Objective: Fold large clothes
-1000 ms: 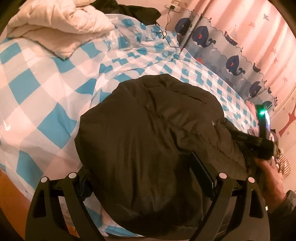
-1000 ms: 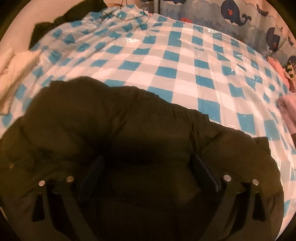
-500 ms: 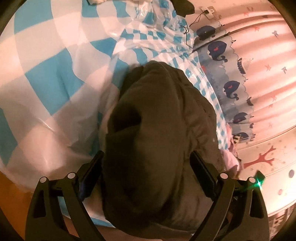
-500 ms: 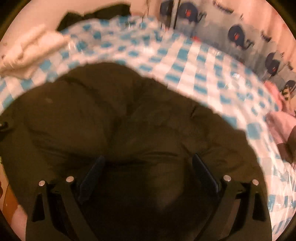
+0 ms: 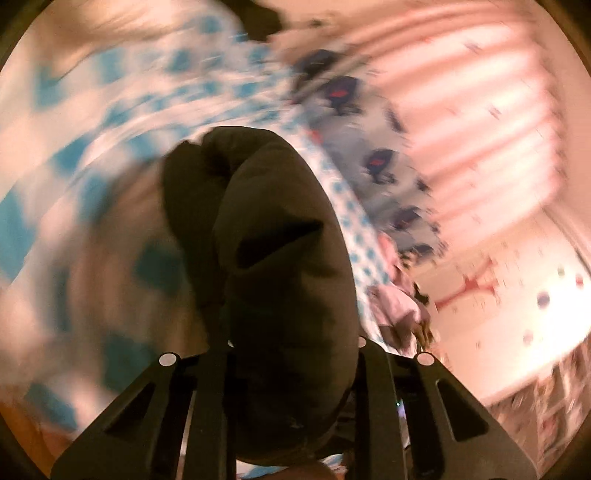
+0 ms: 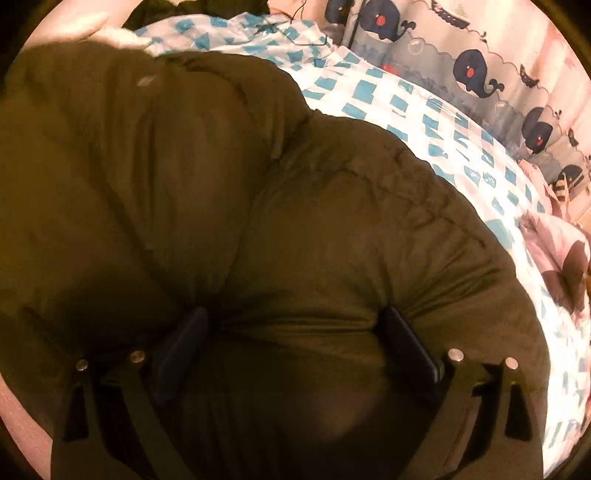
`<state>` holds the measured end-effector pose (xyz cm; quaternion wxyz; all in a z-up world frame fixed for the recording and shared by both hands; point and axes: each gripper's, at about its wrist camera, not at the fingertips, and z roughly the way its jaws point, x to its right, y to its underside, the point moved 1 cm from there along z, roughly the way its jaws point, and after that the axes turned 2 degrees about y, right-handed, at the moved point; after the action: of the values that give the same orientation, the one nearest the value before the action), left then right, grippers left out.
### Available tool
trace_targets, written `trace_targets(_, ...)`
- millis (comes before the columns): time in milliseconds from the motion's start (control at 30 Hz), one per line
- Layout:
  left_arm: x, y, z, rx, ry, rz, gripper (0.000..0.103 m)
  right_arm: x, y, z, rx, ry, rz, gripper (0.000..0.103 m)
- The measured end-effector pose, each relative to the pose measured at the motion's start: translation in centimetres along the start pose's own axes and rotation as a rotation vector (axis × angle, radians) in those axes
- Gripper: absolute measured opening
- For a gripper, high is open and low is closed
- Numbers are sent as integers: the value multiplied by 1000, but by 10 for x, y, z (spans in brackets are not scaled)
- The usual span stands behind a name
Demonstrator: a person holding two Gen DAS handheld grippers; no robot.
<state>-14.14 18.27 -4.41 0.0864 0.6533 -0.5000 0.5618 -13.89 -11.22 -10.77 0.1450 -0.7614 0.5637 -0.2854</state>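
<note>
A dark olive padded jacket (image 6: 258,221) fills most of the right wrist view, bunched over the blue-and-white checked bed cover (image 6: 424,110). My right gripper (image 6: 291,339) has its jaws wide, with thick jacket padding pressed between the fingers (image 6: 410,343). In the blurred left wrist view the jacket (image 5: 273,258) hangs as a folded roll, lifted off the cover (image 5: 92,184). My left gripper (image 5: 291,354) has closed in on the jacket's lower end.
A whale-print curtain (image 6: 480,74) and pink striped curtain (image 5: 480,110) run behind the bed. Pink clothes (image 6: 561,251) lie at the right edge of the bed. A white quilt (image 6: 92,26) lies at the far left.
Both grippers have lifted and swung the jacket. The left gripper's jaws have narrowed on it and its view has tilted toward the wall. More jacket fills the right view.
</note>
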Motion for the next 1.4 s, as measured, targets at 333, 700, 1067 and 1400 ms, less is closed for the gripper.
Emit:
trace_targets(333, 205, 38, 79, -156, 62, 549, 17, 105, 46, -62, 199, -401, 455, 93)
trace_targets(700, 255, 175, 215, -531, 47, 769, 17, 273, 168, -55, 406, -884, 1116, 93)
trace_targets(1067, 254, 247, 274, -667, -119, 1036, 35, 325, 111, -74, 425, -804, 971, 96)
trace_targets(1400, 266, 216, 174, -657, -4, 1014, 45, 276, 93, -14, 77, -461, 657, 96)
